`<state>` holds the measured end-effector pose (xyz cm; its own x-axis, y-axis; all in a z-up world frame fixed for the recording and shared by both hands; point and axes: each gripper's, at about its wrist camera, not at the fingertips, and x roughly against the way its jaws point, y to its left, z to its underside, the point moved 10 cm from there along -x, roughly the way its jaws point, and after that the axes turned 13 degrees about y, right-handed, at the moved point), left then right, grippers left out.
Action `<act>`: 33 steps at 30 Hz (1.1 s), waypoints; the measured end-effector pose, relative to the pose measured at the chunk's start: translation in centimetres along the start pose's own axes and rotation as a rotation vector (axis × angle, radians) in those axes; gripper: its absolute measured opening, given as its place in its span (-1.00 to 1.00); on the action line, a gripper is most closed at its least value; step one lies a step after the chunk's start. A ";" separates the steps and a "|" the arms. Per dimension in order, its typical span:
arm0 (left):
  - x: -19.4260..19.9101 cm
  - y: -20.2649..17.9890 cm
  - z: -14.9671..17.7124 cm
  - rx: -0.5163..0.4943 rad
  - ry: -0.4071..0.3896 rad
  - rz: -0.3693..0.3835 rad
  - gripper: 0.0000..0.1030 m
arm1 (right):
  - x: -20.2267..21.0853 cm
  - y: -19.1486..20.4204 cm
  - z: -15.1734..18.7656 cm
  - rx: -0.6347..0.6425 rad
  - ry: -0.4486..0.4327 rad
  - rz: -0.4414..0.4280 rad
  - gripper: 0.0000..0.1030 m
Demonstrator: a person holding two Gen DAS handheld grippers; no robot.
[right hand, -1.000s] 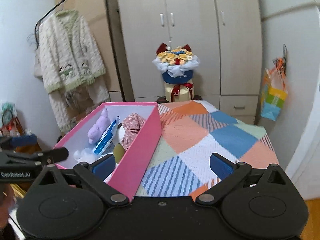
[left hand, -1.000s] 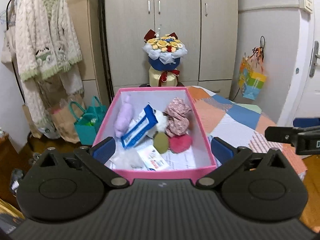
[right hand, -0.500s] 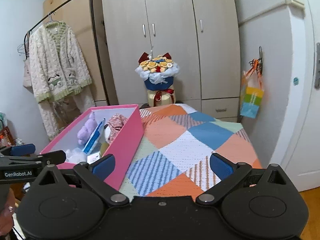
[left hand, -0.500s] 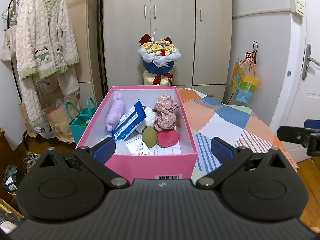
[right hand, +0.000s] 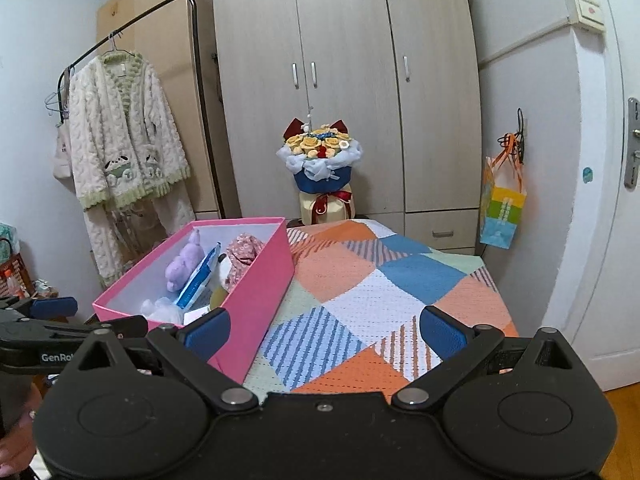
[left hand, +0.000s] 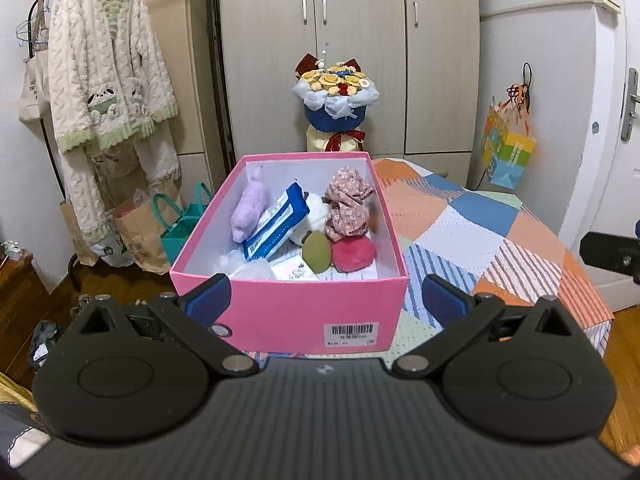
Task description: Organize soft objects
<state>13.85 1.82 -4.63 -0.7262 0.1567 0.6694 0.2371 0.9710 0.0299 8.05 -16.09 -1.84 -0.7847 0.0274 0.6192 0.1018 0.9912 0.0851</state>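
A pink box stands on the left part of a patchwork-covered table. It holds a purple plush, a blue tissue pack, a floral scrunchie, a red puff, a green pad and white soft items. My left gripper is open and empty, just in front of the box. My right gripper is open and empty, over the table's near edge, right of the box. The left gripper also shows in the right wrist view.
A flower bouquet stands behind the table before a wardrobe. A fluffy cardigan hangs on a rack at left with paper bags below. A colourful bag hangs at right, near a door.
Both grippers have pulled back and away from the box, so it now looks smaller and its barcoded front shows. Both stay open and empty.
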 end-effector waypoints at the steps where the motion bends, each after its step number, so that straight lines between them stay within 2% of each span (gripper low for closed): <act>1: 0.1 -0.1 0.1 -0.003 0.001 0.001 1.00 | 0.1 0.1 0.1 0.003 0.007 0.008 0.98; 6: 0.4 0.0 0.4 -0.003 0.000 -0.007 1.00 | 0.7 0.5 0.7 0.018 0.006 0.026 0.98; 12: 1.1 -0.4 0.7 -0.011 -0.038 0.004 1.00 | 0.7 0.4 0.8 0.023 -0.001 0.047 0.98; 18: 0.8 -0.4 0.7 -0.012 -0.033 0.003 1.00 | 0.5 0.5 1.0 0.037 -0.010 0.088 0.98; 23: 0.6 0.1 0.6 -0.009 -0.039 -0.037 1.00 | 0.4 0.7 1.4 0.035 -0.013 0.084 0.98; 33: 0.5 0.1 0.8 -0.003 -0.046 -0.028 1.00 | 0.1 0.8 1.6 0.064 -0.024 0.122 0.98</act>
<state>13.00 2.11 -4.83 -0.7616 0.1376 0.6332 0.2183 0.9746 0.0508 7.04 -15.11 -2.99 -0.7836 0.1502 0.6029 0.1586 0.9865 -0.0397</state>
